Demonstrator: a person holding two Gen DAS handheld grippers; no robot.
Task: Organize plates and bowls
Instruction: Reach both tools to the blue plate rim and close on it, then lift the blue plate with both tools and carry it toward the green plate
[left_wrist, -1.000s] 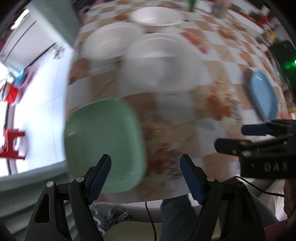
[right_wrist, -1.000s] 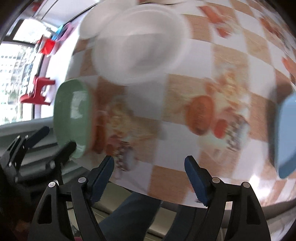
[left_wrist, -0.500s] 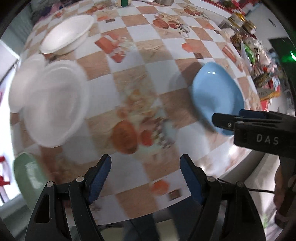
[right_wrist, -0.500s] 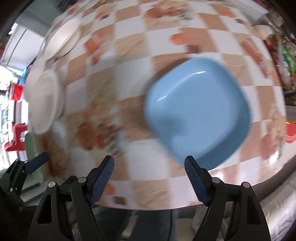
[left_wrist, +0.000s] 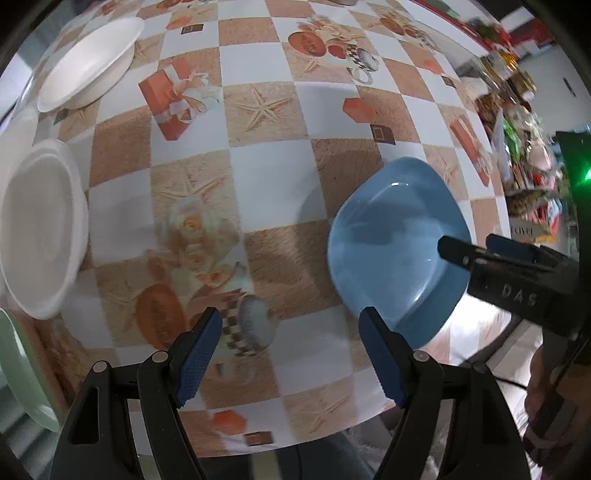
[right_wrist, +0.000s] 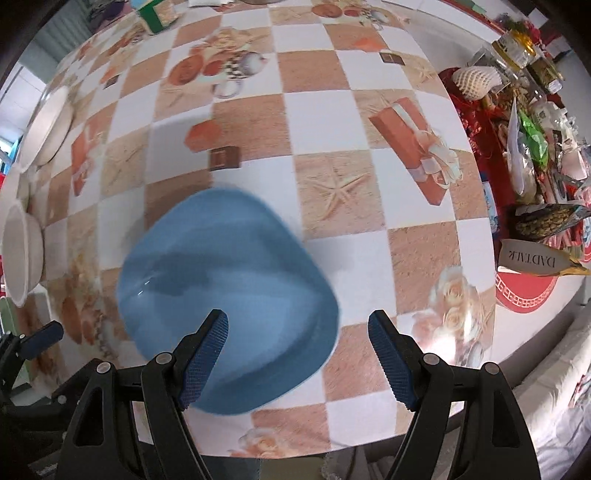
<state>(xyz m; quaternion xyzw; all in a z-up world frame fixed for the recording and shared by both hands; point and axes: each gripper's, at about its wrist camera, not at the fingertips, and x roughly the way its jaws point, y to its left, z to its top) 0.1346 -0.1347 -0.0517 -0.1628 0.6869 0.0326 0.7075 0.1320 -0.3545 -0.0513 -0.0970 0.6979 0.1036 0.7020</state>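
Observation:
A blue square plate (right_wrist: 229, 295) lies near the table's front edge; it also shows in the left wrist view (left_wrist: 395, 243). My right gripper (right_wrist: 297, 343) is open and empty, just above the plate's near right part. My left gripper (left_wrist: 290, 343) is open and empty over the tablecloth, left of the blue plate. A white bowl (left_wrist: 40, 229) sits at the left, a white plate (left_wrist: 88, 81) at the far left, and a green plate (left_wrist: 22, 373) at the lower left edge. The white bowl (right_wrist: 20, 254) also shows in the right wrist view.
The round table has a checkered cloth (right_wrist: 325, 122) with starfish and gift prints. Packets, jars and a red box (right_wrist: 528, 155) crowd a surface to the right of the table. A green box (right_wrist: 155, 14) stands at the far side.
Both grippers swung right, from over the green plate and white bowls to the blue plate. The right gripper came closer to the blue plate. Both stay open.

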